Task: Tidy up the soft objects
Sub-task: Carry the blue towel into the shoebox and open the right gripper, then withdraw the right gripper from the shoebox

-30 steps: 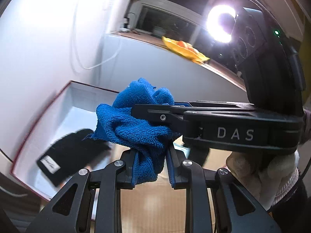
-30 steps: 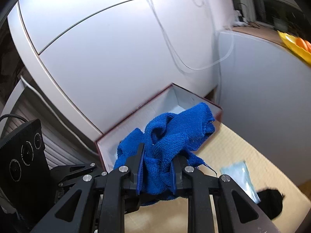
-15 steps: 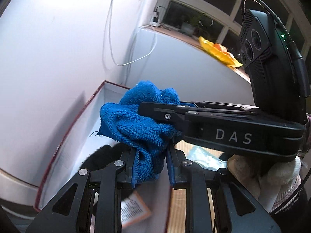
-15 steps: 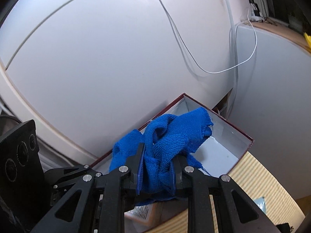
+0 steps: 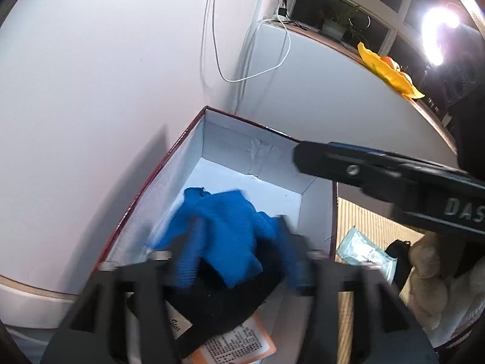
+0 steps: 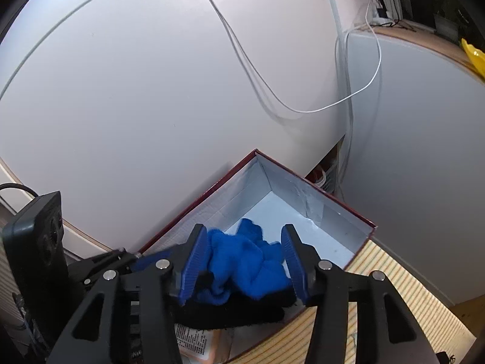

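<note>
A crumpled blue towel (image 5: 224,224) lies loose inside a white-lined, red-edged box (image 5: 260,157), on top of a black knit item (image 5: 224,303). It also shows in the right wrist view (image 6: 242,257), in the box (image 6: 306,194). My left gripper (image 5: 239,261) is open above the towel, its fingers blurred. My right gripper (image 6: 244,261) is open, blue pads either side of the towel and apart from it. The right gripper's body crosses the left wrist view (image 5: 394,179).
The box stands in a corner against white walls, with a white cable (image 6: 303,103) hanging above. A paper packet (image 5: 242,345) lies in the box's near end. A clear plastic packet (image 5: 363,251) and a black item (image 5: 400,257) lie on the striped mat (image 6: 394,288).
Both grippers were shut on the blue towel over the box. Both have opened and the towel has dropped into the box onto the black item.
</note>
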